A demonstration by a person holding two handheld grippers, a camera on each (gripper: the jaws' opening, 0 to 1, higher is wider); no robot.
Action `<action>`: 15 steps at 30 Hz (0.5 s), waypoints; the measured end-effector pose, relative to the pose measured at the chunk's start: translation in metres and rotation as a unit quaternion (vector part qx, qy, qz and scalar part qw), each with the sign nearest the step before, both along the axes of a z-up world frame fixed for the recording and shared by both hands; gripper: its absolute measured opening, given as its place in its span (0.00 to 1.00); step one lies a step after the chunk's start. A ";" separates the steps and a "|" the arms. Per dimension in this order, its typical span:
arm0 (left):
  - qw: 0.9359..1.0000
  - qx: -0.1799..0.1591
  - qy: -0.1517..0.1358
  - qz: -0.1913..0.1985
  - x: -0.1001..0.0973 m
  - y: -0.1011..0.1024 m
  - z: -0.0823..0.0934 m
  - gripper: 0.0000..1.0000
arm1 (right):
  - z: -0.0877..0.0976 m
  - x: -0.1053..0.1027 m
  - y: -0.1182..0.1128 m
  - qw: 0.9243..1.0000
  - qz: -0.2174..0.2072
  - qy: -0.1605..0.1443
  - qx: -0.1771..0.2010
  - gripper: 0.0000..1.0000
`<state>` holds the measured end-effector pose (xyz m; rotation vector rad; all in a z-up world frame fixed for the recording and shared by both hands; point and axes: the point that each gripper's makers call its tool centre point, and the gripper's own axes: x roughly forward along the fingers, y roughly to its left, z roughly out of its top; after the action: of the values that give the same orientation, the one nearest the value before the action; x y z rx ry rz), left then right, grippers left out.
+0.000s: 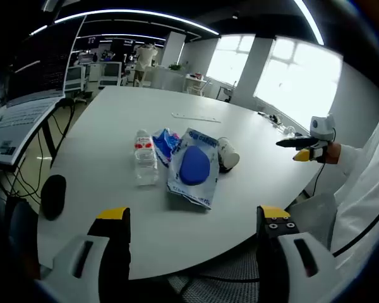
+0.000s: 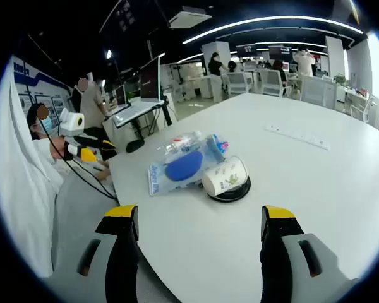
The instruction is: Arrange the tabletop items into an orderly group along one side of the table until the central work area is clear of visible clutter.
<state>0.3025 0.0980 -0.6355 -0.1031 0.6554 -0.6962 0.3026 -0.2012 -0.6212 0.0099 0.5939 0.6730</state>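
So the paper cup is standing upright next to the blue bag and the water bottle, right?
Not quite. The paper cup lies tipped on its side, resting on a black disc, as the right gripper view shows. It is next to the blue bag, with the water bottle beyond that.

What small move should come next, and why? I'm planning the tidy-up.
Probably bring the open right gripper forward onto the tipped paper cup. It lies nearest, beside the blue-and-white bag and water bottle, in a cluster mid-table.
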 end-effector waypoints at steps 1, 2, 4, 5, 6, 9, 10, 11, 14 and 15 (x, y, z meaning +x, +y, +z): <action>1.000 -0.001 0.001 0.000 0.000 0.000 0.000 0.84 | 0.000 0.000 0.000 1.000 0.000 0.002 0.001 0.78; 1.000 -0.001 0.001 0.000 0.000 0.000 0.000 0.84 | -0.001 -0.001 0.001 1.000 0.001 0.002 0.000 0.79; 1.000 0.000 0.001 0.000 0.000 0.000 0.000 0.84 | -0.001 -0.001 0.001 1.000 0.002 0.001 0.000 0.79; 1.000 -0.001 0.001 0.001 0.000 0.000 0.000 0.84 | -0.001 -0.001 0.001 1.000 0.002 0.001 0.000 0.79; 1.000 -0.002 0.001 0.001 0.000 0.000 0.000 0.84 | -0.002 -0.001 0.001 1.000 0.002 0.003 0.000 0.79; 1.000 -0.002 0.001 0.002 0.000 -0.001 0.000 0.83 | -0.002 -0.001 0.002 1.000 0.003 0.003 0.001 0.79; 1.000 -0.002 0.002 0.002 0.000 -0.001 0.000 0.83 | -0.002 -0.001 0.002 1.000 0.003 0.004 0.001 0.79; 1.000 -0.002 0.002 0.002 0.000 -0.001 0.000 0.83 | -0.002 -0.001 0.002 1.000 0.003 0.003 0.000 0.79; 1.000 -0.004 0.001 0.002 0.000 -0.002 0.000 0.83 | -0.002 -0.001 0.003 1.000 0.005 0.004 0.001 0.79; 1.000 -0.003 0.001 0.003 0.001 -0.002 0.000 0.83 | -0.002 -0.001 0.003 1.000 0.005 0.004 0.001 0.79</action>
<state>0.3030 0.0965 -0.6352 -0.1118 0.6548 -0.6930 0.3018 -0.1984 -0.6231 0.0115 0.6012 0.6831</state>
